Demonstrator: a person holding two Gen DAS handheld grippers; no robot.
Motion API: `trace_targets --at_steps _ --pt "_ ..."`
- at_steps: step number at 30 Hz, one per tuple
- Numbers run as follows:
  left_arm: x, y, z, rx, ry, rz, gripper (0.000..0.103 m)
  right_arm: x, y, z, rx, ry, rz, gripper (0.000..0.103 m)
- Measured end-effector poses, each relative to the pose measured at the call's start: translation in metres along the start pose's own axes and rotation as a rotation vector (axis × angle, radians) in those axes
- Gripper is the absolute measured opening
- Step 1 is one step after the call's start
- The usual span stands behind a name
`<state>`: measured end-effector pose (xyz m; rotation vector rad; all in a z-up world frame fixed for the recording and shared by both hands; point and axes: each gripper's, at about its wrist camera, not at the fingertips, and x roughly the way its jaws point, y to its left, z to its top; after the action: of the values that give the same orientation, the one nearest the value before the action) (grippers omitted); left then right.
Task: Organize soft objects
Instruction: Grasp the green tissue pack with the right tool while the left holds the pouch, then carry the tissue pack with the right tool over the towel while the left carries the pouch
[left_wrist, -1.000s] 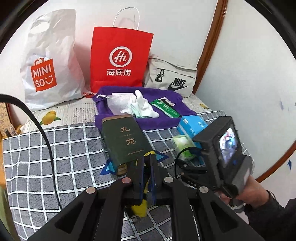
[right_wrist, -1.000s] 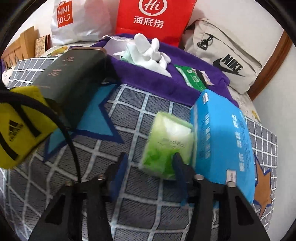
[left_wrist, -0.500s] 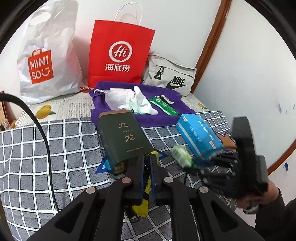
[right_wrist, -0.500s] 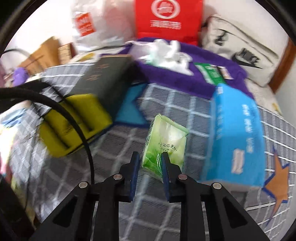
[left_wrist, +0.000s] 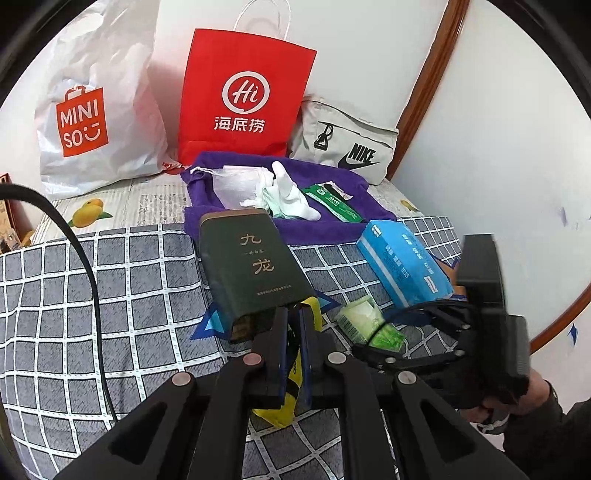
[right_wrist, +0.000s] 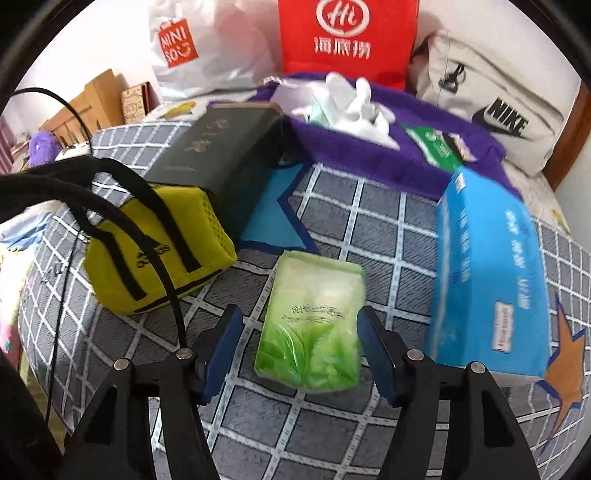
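My left gripper (left_wrist: 294, 314) is shut on a yellow pouch (left_wrist: 275, 410) with black straps, which rests on the checked bedspread (right_wrist: 369, 229). In the right wrist view the yellow pouch (right_wrist: 155, 251) sits at the left. A green tissue pack (right_wrist: 314, 325) lies flat on the bedspread between the jaws of my right gripper (right_wrist: 299, 347). Those jaws are opening and their pads stand clear of the pack. From the left wrist view, the green pack (left_wrist: 356, 315) shows under the right gripper (left_wrist: 384, 332), held by a person's hand.
A blue tissue pack (right_wrist: 487, 273) lies just right of the green one. A dark green box (left_wrist: 251, 266) leans ahead of the pouch. Behind it, a purple towel (left_wrist: 332, 229) holds white gloves (left_wrist: 291, 195). Against the wall stand a white bag (left_wrist: 92, 122), a red bag (left_wrist: 243, 96) and a grey bag (left_wrist: 351, 147).
The right gripper closed on the green pack, stood it on end, then opened wide; the pack now lies flat between the jaws. The left gripper stayed shut on the yellow pouch.
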<state>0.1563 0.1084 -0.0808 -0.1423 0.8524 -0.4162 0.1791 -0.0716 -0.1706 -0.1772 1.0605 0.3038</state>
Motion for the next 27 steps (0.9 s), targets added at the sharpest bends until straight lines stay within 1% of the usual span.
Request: trace_targets --at_steps 3,5,7,8,9,12,16,27 --pt "0.000 0.000 0.000 -0.005 0.004 0.002 0.007 0.007 0.001 0.000 -0.002 0.003 -0.036 0.064" --pt "-0.001 0.000 -0.001 -0.008 0.005 0.004 0.007 0.008 -0.001 0.000 0.004 0.010 -0.042 0.062" --pt "-0.001 0.000 -0.001 -0.009 0.006 0.003 0.007 0.005 -0.003 0.000 0.007 0.002 -0.037 0.051" --pt "-0.001 0.000 -0.001 -0.010 0.008 0.006 0.007 0.003 -0.005 0.000 0.009 -0.001 -0.031 0.047" --pt "-0.001 0.000 -0.002 -0.014 0.010 0.010 0.007 0.001 -0.008 0.000 0.015 -0.004 -0.015 0.042" --pt "-0.003 0.001 -0.002 -0.025 0.008 0.010 0.007 -0.007 -0.011 0.000 0.017 -0.018 0.001 0.031" --pt "-0.007 -0.001 -0.001 -0.033 -0.002 0.007 0.007 -0.017 -0.011 0.001 0.010 -0.029 0.023 0.026" --pt "-0.020 -0.016 0.010 -0.017 -0.028 0.013 0.007 -0.054 -0.020 0.003 0.008 -0.110 0.056 0.026"
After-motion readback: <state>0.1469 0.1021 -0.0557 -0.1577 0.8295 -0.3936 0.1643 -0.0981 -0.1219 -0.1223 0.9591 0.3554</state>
